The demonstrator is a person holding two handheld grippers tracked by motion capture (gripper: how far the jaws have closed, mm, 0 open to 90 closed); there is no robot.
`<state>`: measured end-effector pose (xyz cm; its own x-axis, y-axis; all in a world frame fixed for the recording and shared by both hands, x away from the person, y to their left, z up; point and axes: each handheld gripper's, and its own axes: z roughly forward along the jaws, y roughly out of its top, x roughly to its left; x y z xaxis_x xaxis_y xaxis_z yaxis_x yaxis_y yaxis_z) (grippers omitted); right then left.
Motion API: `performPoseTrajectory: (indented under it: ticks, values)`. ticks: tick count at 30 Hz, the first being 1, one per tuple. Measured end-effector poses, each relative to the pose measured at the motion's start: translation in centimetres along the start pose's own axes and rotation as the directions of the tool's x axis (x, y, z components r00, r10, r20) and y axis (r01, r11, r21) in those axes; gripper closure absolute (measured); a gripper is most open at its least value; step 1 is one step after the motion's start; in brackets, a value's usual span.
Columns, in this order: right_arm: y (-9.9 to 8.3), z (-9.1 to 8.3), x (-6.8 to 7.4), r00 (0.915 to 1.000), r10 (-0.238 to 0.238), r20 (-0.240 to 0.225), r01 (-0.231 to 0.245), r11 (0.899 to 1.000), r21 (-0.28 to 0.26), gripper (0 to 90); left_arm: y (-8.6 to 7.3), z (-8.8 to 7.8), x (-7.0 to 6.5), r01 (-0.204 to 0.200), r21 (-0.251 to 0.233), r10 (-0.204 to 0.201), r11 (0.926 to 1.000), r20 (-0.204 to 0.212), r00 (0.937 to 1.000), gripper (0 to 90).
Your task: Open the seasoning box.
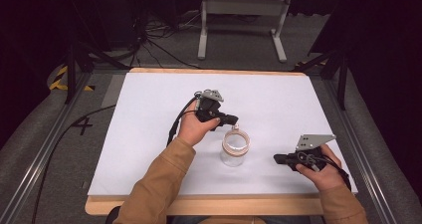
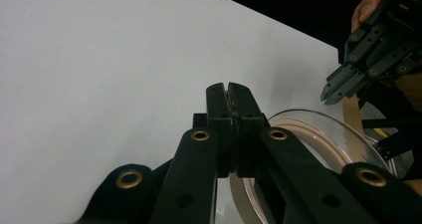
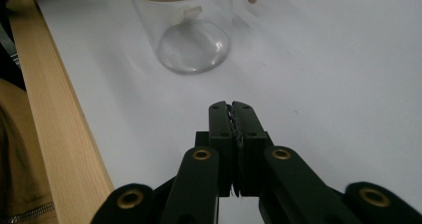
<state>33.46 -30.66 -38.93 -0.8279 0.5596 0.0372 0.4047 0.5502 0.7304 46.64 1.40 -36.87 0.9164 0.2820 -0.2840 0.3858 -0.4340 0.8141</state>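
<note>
A: Jar (image 1: 234, 149) placement is noted first: the clear glass vessel, with a tan band around its mouth, is stood upright on the white worktop (image 1: 149, 134), between the two claws and nearer the front wooden edge (image 3: 59, 134).

B: And the claws?

A: The left claw (image 1: 233, 118) is held just above the jar's far rim, its jaws pressed together with nothing seen between them. The right claw (image 1: 276, 159) is kept low and apart from the jar, pointed toward it, jaws likewise closed on nothing.

B: What could go wrong?

A: The jar could be knocked or tipped if the shut left claw is lowered onto the rim off-centre, since the glass looks light and smooth. It might also be slid toward the edge if pushed from the right side.

B: Anything unclear?

A: A small pale piece at the rim (image 1: 237, 128) cannot be identified; it may be a lid part or clasp. In the right gripper view the jar's top is cut off. Whether the left claw touches the rim cannot be told.
</note>
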Motion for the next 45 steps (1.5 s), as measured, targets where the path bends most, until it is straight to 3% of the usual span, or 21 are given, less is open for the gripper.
performPoseTrajectory:
  ticks: [5,10,13,16,21,25,45]
  values:
    - [0.7,0.6,0.8,0.9996,-0.019,-0.021,0.018,1.000,-0.023,88.3,-0.1,0.1,0.1,0.003,-0.015,-0.003,0.9999,0.007,1.0000,89.1]
    - [2.0,1.4,2.5,0.9973,-0.054,-0.050,0.050,0.995,-0.085,88.9,-0.1,0.1,0.2,0.013,-0.011,-0.013,0.9998,0.013,0.9998,89.0]
    - [2.7,1.8,3.3,0.9945,-0.048,-0.093,0.037,0.992,-0.123,89.2,-0.1,0.2,0.2,0.015,-0.019,-0.015,0.9997,0.019,0.9997,89.0]
    - [3.2,2.3,3.8,0.9953,-0.022,-0.094,0.008,0.990,-0.142,89.5,-0.1,0.1,0.2,0.013,-0.016,-0.013,0.9998,0.016,0.9998,89.0]
    - [3.4,3.3,4.1,0.9971,-0.005,-0.076,-0.005,0.991,-0.131,89.7,-0.1,0.1,0.2,0.010,-0.015,-0.010,0.9998,0.012,0.9999,88.7]
    - [3.5,3.8,4.3,0.9959,0.005,-0.091,-0.017,0.991,-0.133,89.8,-0.2,0.2,0.2,0.016,-0.021,-0.015,0.9997,0.018,0.9997,88.6]
    - [3.9,4.2,4.4,0.9975,0.023,-0.068,-0.035,0.982,-0.187,89.9,-0.2,0.3,0.4,0.031,-0.024,-0.031,0.9992,0.024,0.9992,88.6]
